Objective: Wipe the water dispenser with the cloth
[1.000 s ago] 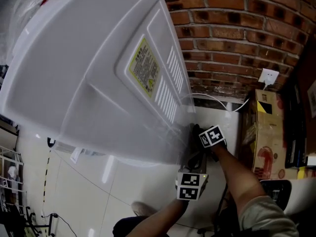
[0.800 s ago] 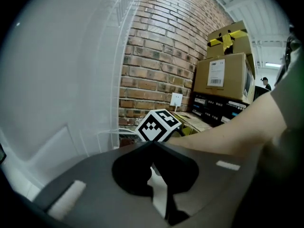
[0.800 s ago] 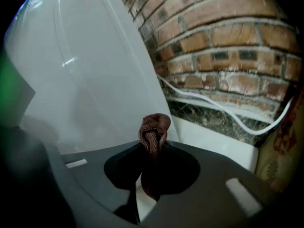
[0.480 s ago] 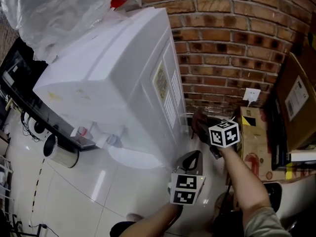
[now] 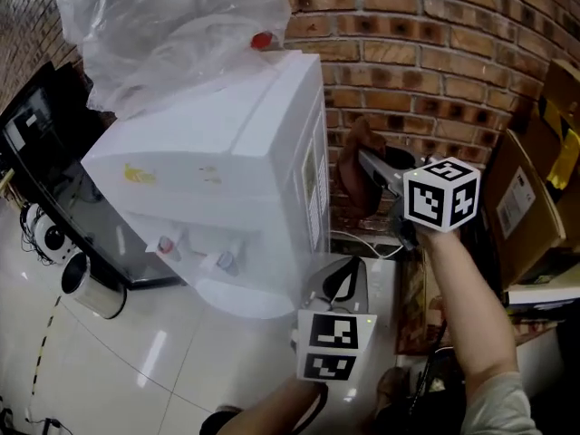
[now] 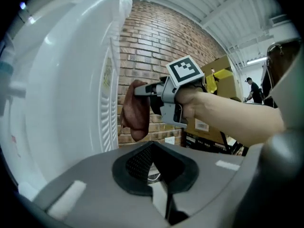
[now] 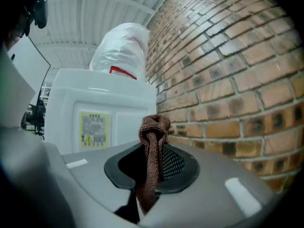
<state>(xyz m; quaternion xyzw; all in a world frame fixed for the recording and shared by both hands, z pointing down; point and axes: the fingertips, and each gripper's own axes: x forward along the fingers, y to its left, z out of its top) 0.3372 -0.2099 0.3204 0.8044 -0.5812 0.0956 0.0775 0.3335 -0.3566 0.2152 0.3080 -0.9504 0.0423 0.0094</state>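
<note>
Held a brown cloth (image 5: pixel 356 172) pinched tight between the closed jaws of the right hand-held gripper (image 5: pixel 367 163), high up and just beside the back corner of the white water dispenser (image 5: pixel 227 152). Touching it or not: could not tell. Saw, in the right gripper view, the cloth (image 7: pixel 152 146) bunched in a lump above the jaws, tail hanging down through them. Held the left hand-held gripper (image 5: pixel 344 279) lower in the head view, beside the dispenser's side, jaws pressed together with nothing in them.

Found a clear plastic bag (image 5: pixel 172 34) on top of the dispenser, with something red (image 5: pixel 262 40) inside. Could not make out the rest in there. Saw brown cardboard boxes (image 5: pixel 521 211) by the brick wall (image 5: pixel 435 62), insides hidden. Saw a round grey can (image 5: pixel 91 288) down at the left, inside not seen.

Spotted a yellow label (image 7: pixel 94 128) on the dispenser's back, writing too small to read. Noticed a small yellow sticker (image 5: pixel 138 175) on the dispenser's top. Saw a white barcode label (image 5: pixel 518 188) on one box, print too small to read.
</note>
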